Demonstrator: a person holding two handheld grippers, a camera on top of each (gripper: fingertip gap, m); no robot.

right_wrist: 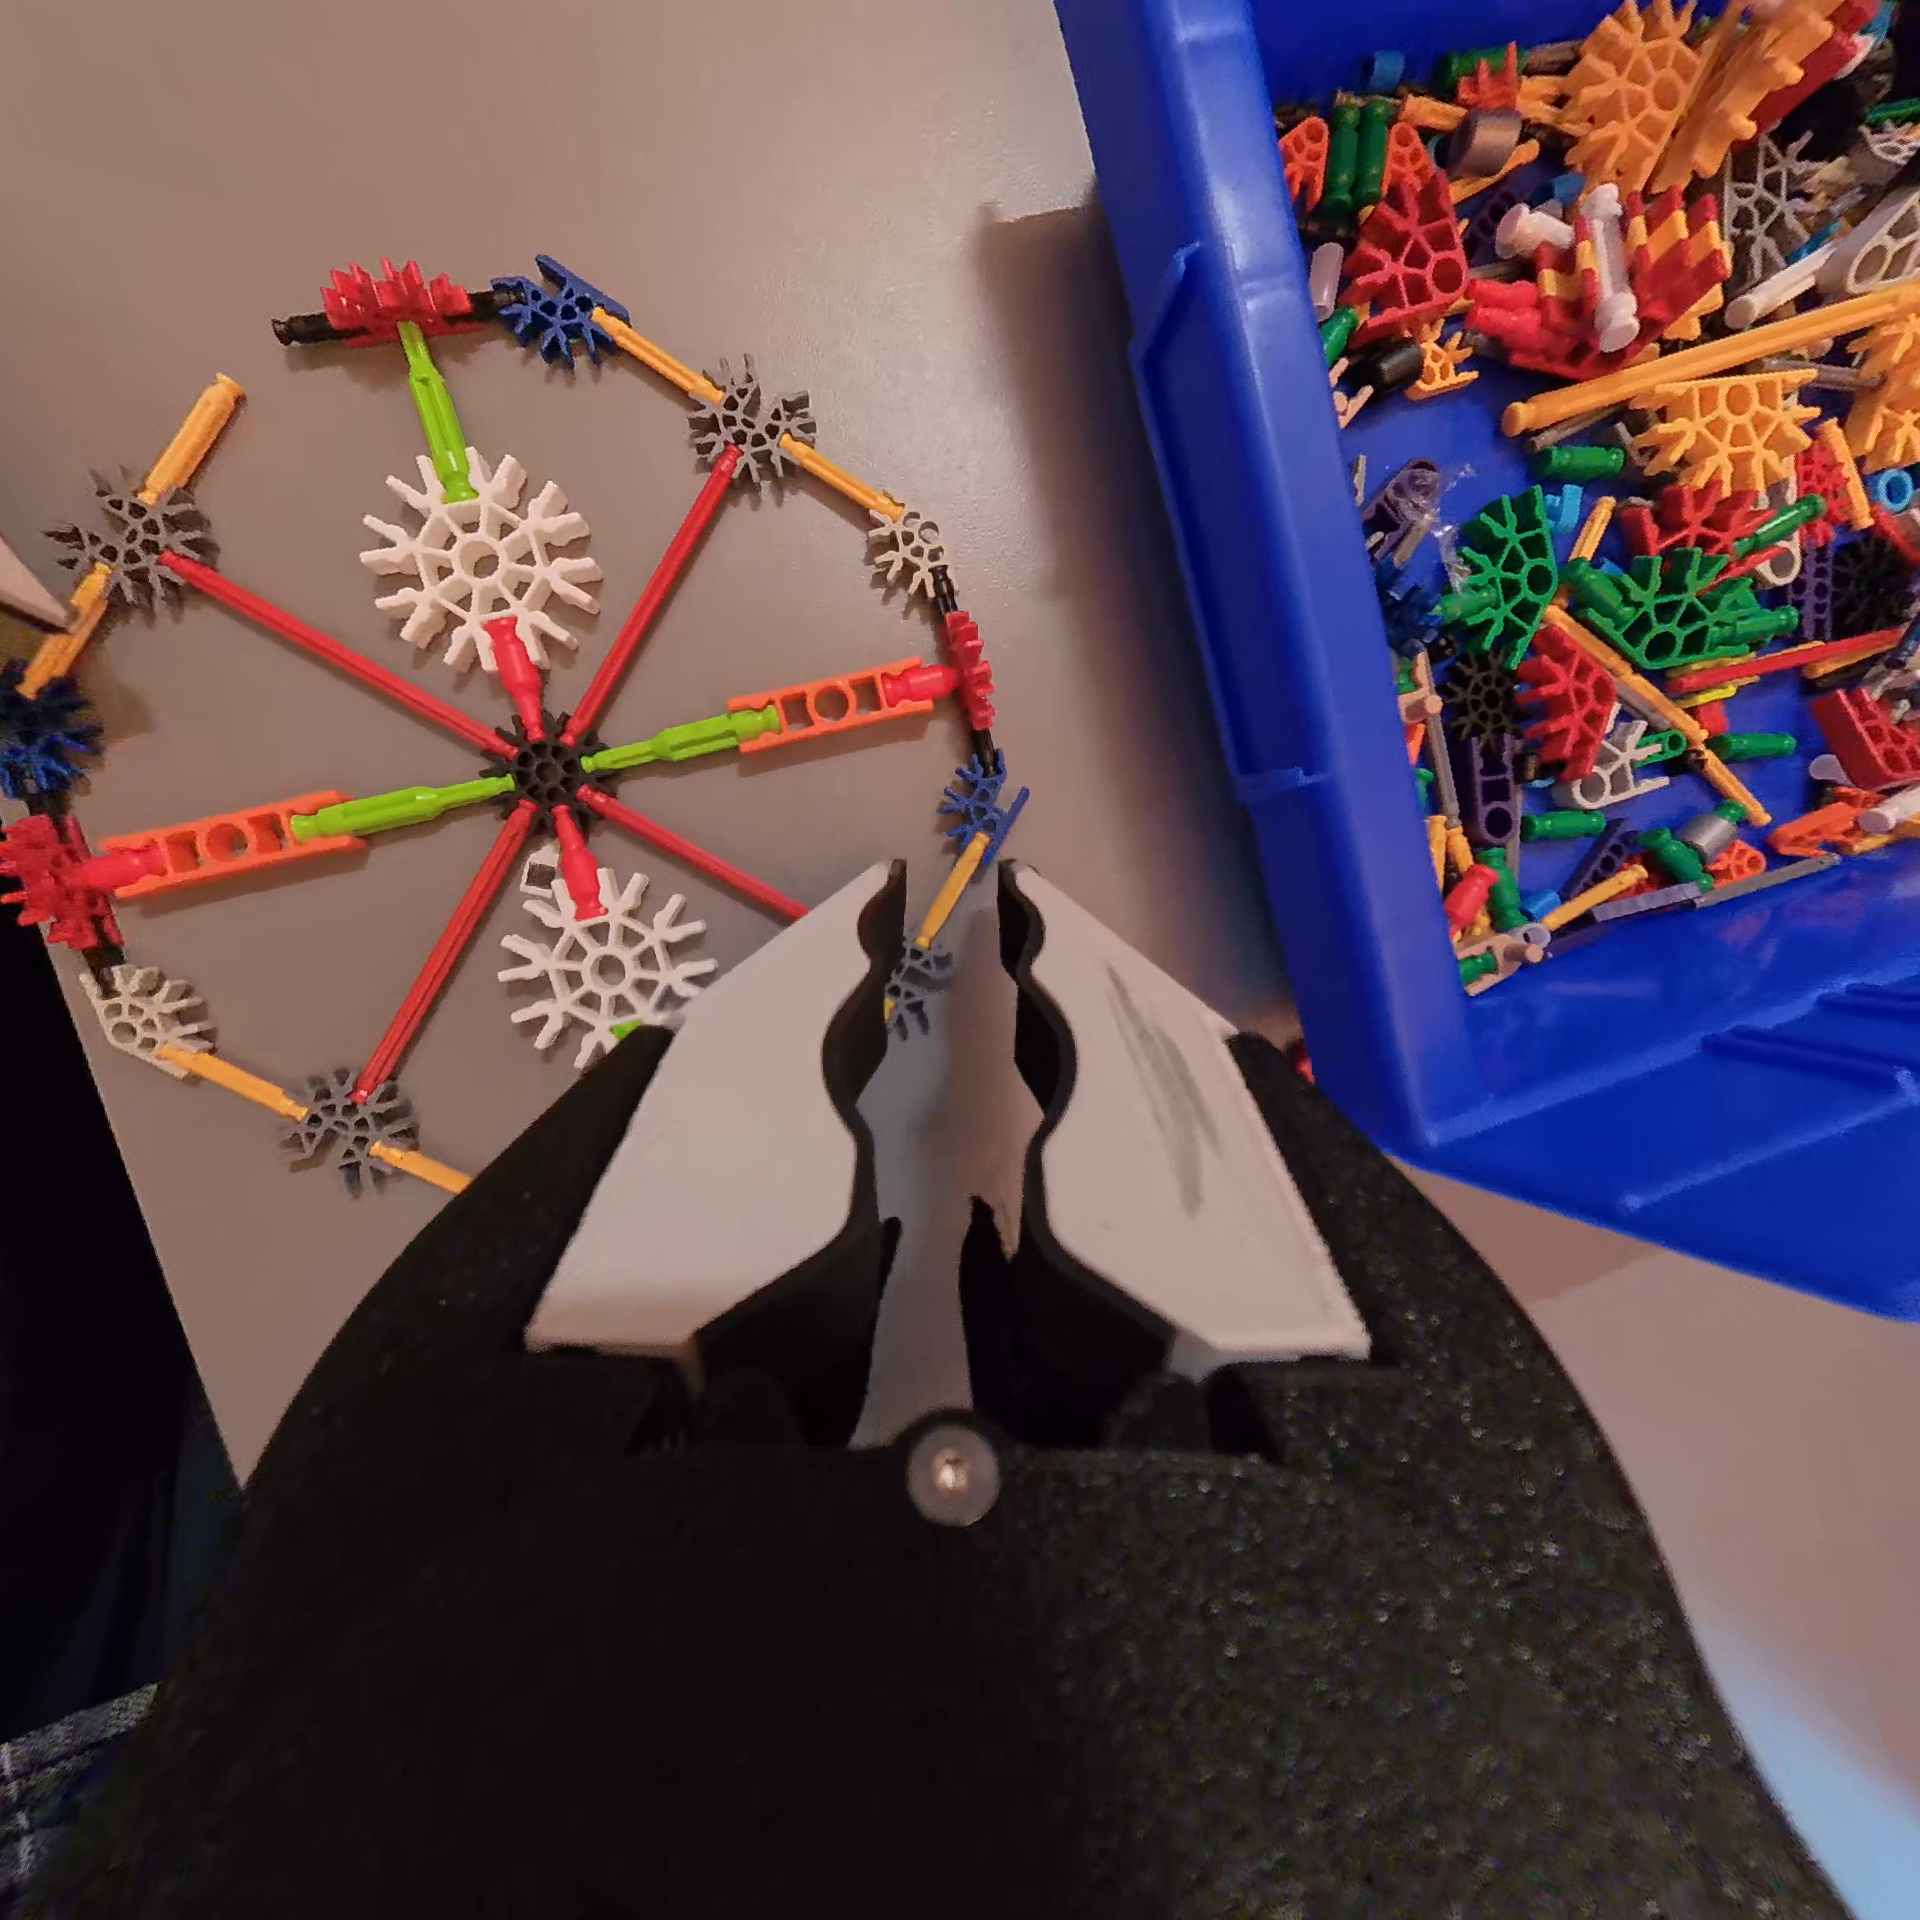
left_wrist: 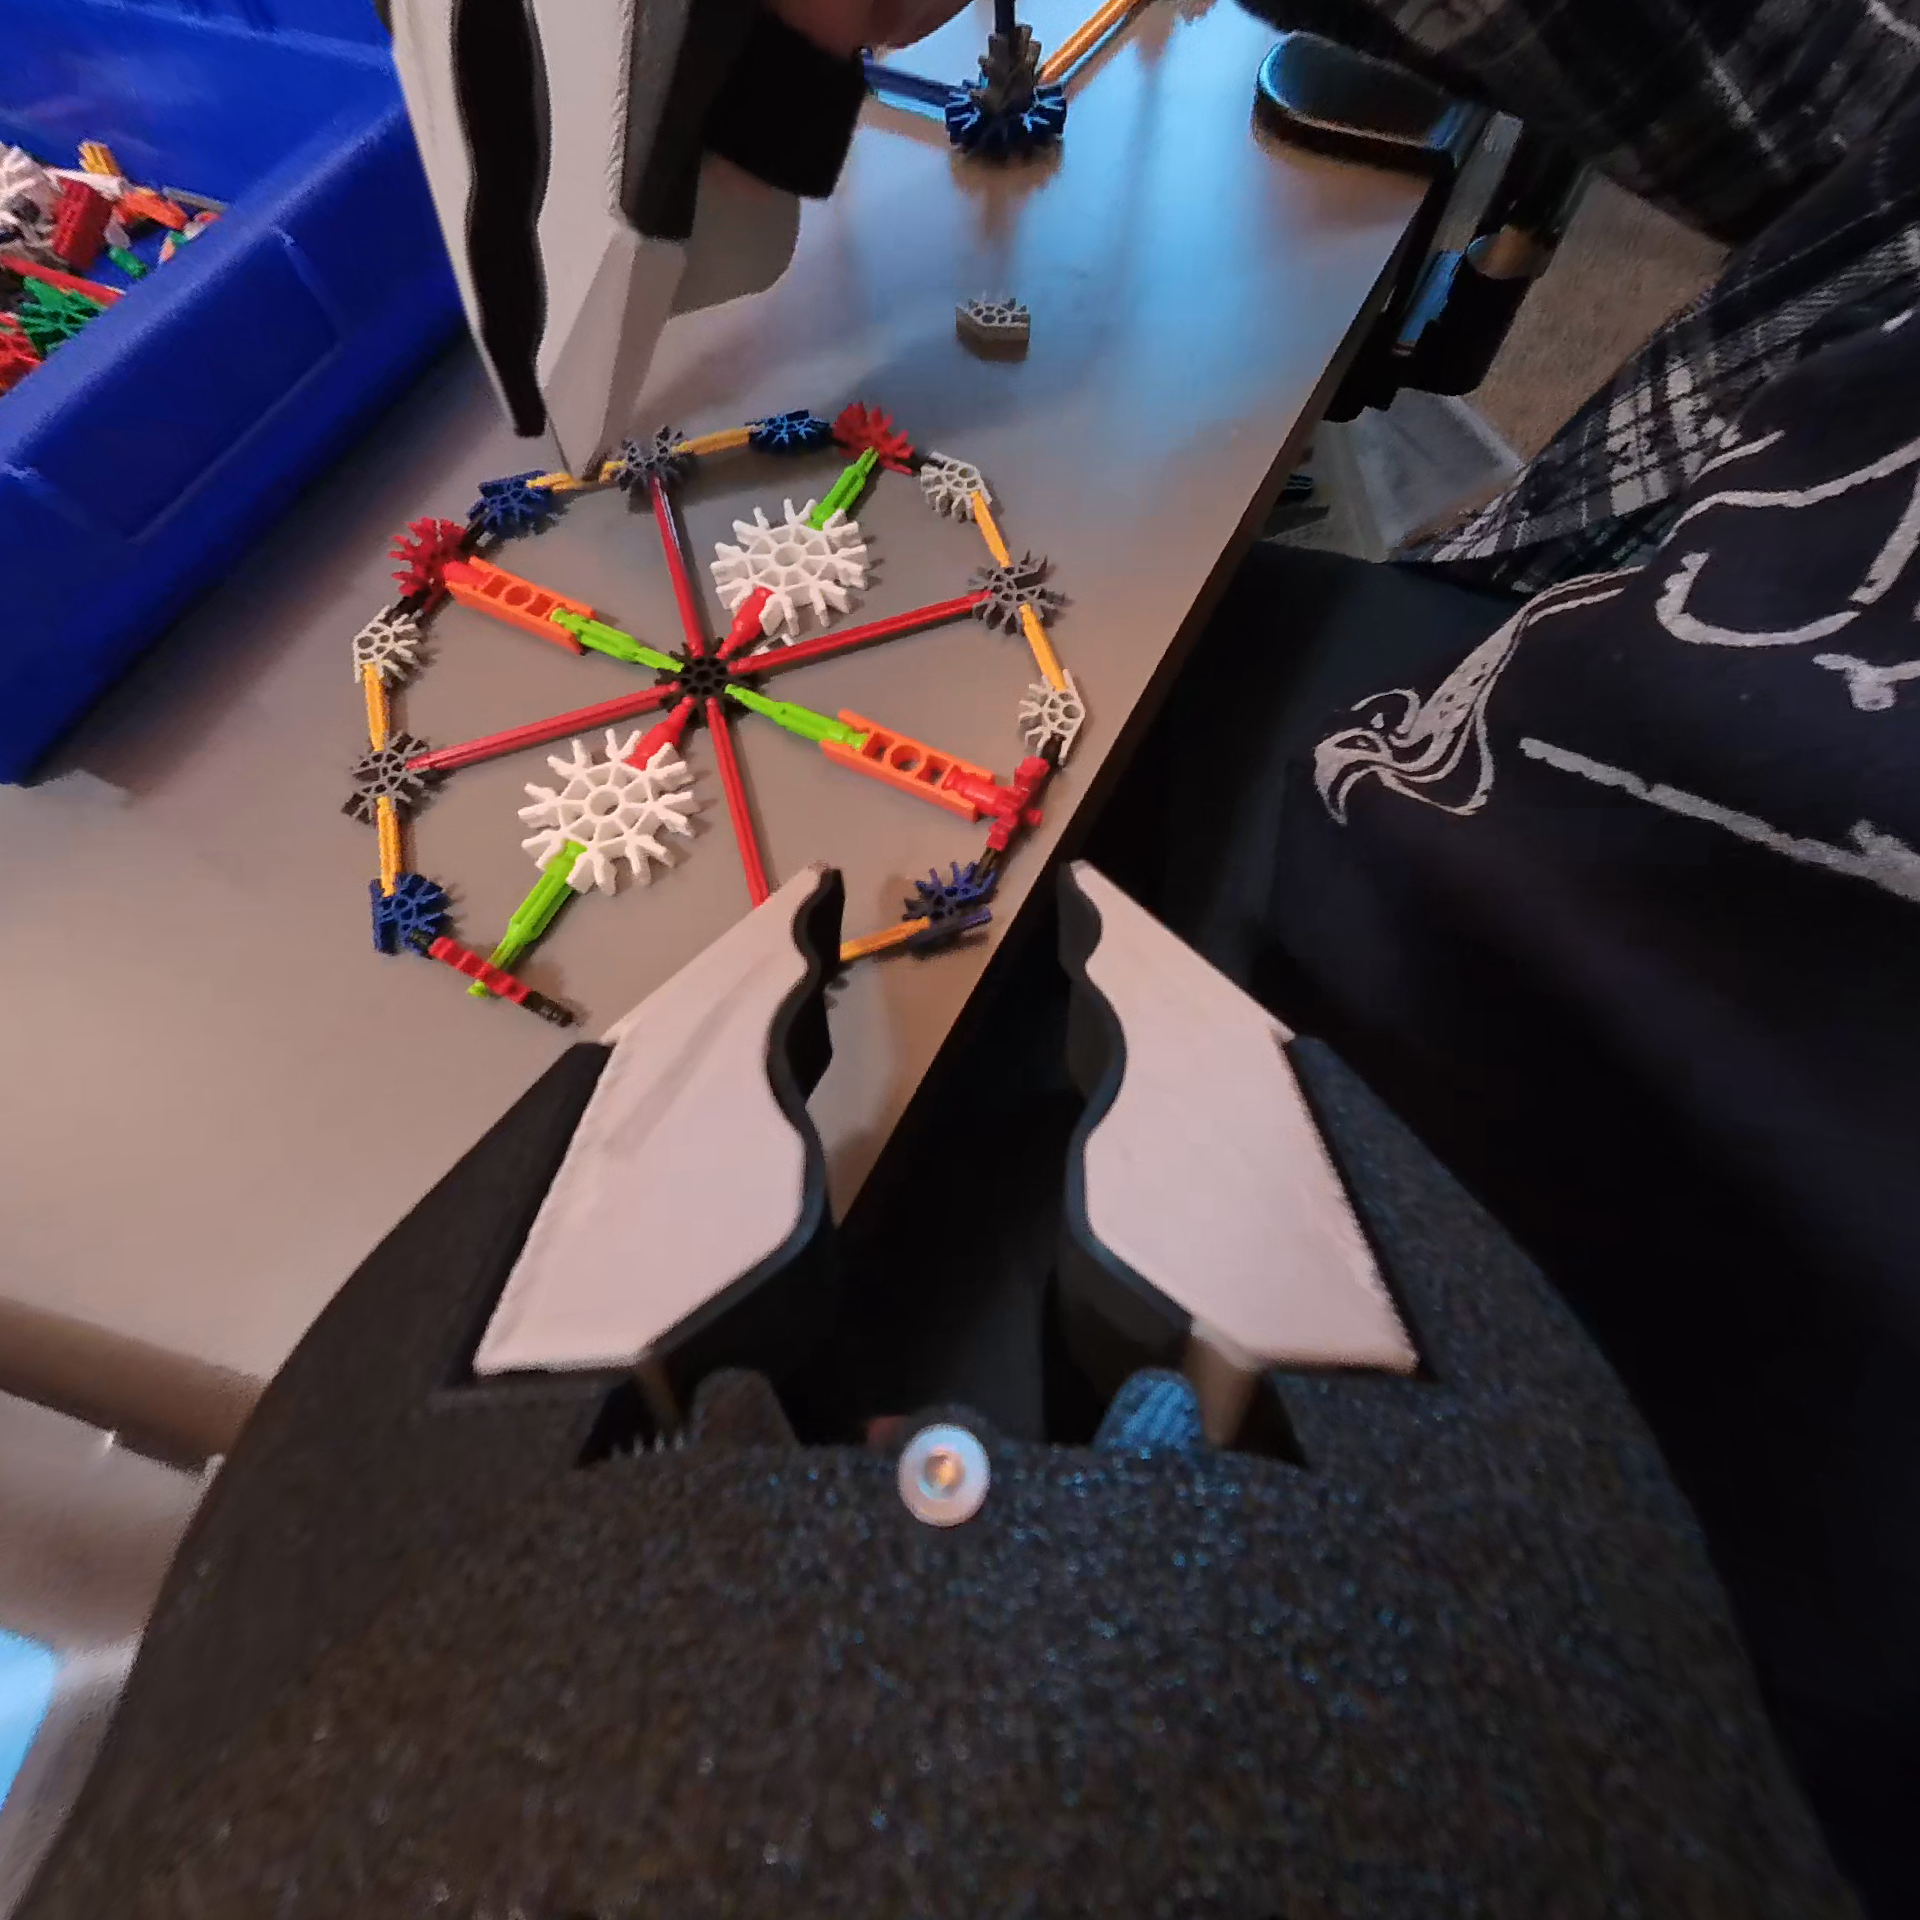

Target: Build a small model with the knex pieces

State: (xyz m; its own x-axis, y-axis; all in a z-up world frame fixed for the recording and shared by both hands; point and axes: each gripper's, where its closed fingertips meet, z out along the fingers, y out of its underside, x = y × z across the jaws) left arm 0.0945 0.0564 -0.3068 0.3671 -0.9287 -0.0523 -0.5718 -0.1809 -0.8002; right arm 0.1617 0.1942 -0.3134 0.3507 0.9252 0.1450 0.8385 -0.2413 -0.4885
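A flat wheel of plastic rods and connectors [left_wrist: 704,675] lies on the grey table [left_wrist: 208,1091]; it has a black hub, red spokes and two white snowflake connectors. My left gripper [left_wrist: 954,883] is open and empty over the table's near edge, by a blue rim connector [left_wrist: 951,896]. My right gripper [right_wrist: 951,868] points down at the far rim, its fingers narrowly apart astride a yellow rim rod [right_wrist: 951,883] and a grey connector [right_wrist: 920,977]. It also shows in the left wrist view [left_wrist: 566,436]. The wheel [right_wrist: 545,767] fills the left of the right wrist view.
A blue bin [left_wrist: 208,416] full of loose coloured parts stands beside the wheel; it also shows in the right wrist view [right_wrist: 1299,623]. A small grey connector [left_wrist: 994,324] and another small assembly [left_wrist: 1006,104] sit farther along the table. A person's dark clothing [left_wrist: 1558,935] lies past the table edge.
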